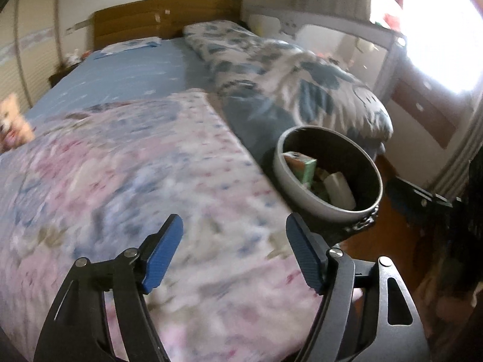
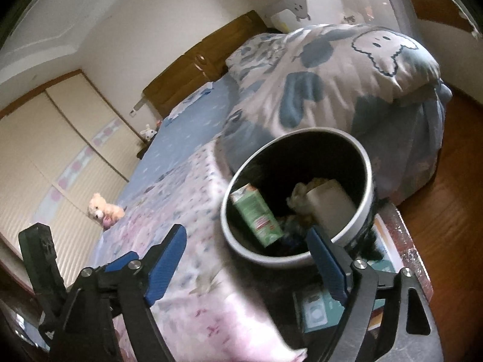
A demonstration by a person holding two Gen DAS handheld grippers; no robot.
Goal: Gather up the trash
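Note:
A round grey trash bin point(image 1: 303, 190) point(image 2: 238, 241) with a black inside stands beside the bed's right edge. Inside it lie a green carton point(image 2: 256, 214) point(image 1: 302, 167), a pale box point(image 2: 330, 208) point(image 1: 339, 188) and crumpled paper point(image 2: 297, 196). My left gripper point(image 1: 234, 226) hangs open over the pink floral blanket point(image 1: 120, 181), left of the bin, with nothing between its blue pads. My right gripper point(image 2: 246, 235) is open in front of the bin, its right finger point(image 2: 327, 259) overlapping the bin's near rim, and it holds nothing.
The bed carries a blue sheet point(image 1: 126, 72), a rolled blue-patterned duvet point(image 1: 289, 81) point(image 2: 332, 81) and a plush toy point(image 2: 104, 209) point(image 1: 13, 120). The bin rests on a dark low stand with printed cards point(image 2: 317, 310). Wooden floor point(image 2: 452, 211) lies right; a wardrobe point(image 2: 45, 150) lies left.

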